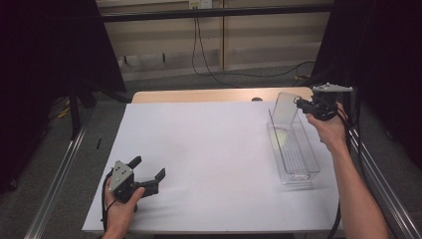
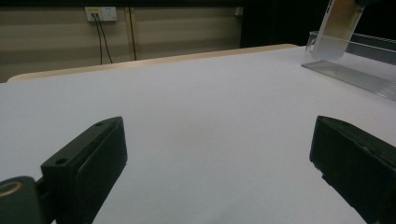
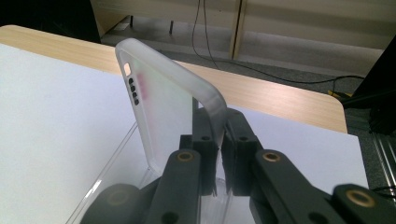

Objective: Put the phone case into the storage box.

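Observation:
A frosted, translucent phone case (image 1: 285,107) stands upright over the far end of a long clear plastic bin (image 1: 299,175) at the right side of the table. My right gripper (image 1: 298,103) is shut on the case's edge. In the right gripper view the black jaws of the right gripper (image 3: 218,135) pinch the rim of the case (image 3: 163,98), with the bin's wall (image 3: 107,186) below. My left gripper (image 1: 148,168) rests near the front left of the white sheet (image 1: 209,149), open with nothing between its fingers. From the left gripper (image 2: 219,158) the case (image 2: 337,28) and bin (image 2: 355,65) show far right.
The white sheet covers a wooden table whose far edge (image 1: 209,94) is bare. Cables (image 1: 209,64) trail on the floor beyond, below a wall socket (image 2: 100,14). Black curtains flank both sides, and metal rails (image 1: 54,179) run along the table.

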Demonstrator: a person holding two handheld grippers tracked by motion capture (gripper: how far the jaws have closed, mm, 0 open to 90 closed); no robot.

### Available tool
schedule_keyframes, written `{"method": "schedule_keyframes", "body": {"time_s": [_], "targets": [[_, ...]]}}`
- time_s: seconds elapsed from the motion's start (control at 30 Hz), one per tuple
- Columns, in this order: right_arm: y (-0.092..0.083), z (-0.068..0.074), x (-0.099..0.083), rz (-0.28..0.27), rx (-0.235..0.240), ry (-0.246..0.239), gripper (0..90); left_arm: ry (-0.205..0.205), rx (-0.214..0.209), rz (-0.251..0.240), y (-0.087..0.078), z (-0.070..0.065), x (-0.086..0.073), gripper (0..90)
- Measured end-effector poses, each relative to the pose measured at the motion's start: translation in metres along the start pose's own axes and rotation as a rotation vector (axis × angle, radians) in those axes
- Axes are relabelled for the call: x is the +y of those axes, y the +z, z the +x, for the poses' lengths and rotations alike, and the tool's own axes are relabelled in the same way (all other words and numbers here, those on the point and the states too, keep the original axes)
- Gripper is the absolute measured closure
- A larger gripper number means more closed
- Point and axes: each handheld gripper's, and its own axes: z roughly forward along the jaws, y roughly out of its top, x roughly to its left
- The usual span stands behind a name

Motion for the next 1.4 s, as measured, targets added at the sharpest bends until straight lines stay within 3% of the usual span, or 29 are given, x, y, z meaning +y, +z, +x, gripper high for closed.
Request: {"method": "schedule_keyframes", "body": {"time_s": [0.93, 1.4], "targets": [[0.018, 0.004, 0.0, 0.006, -0.021, -0.096, 84.4, 0.001, 0.005, -0.006, 0.0, 0.002, 0.001, 4.1], [0.023, -0.007, 0.007, 0.052, 0.005, -0.068, 84.1, 0.0, 0.006, -0.016, -0.001, 0.002, 0.002, 4.4]]}}
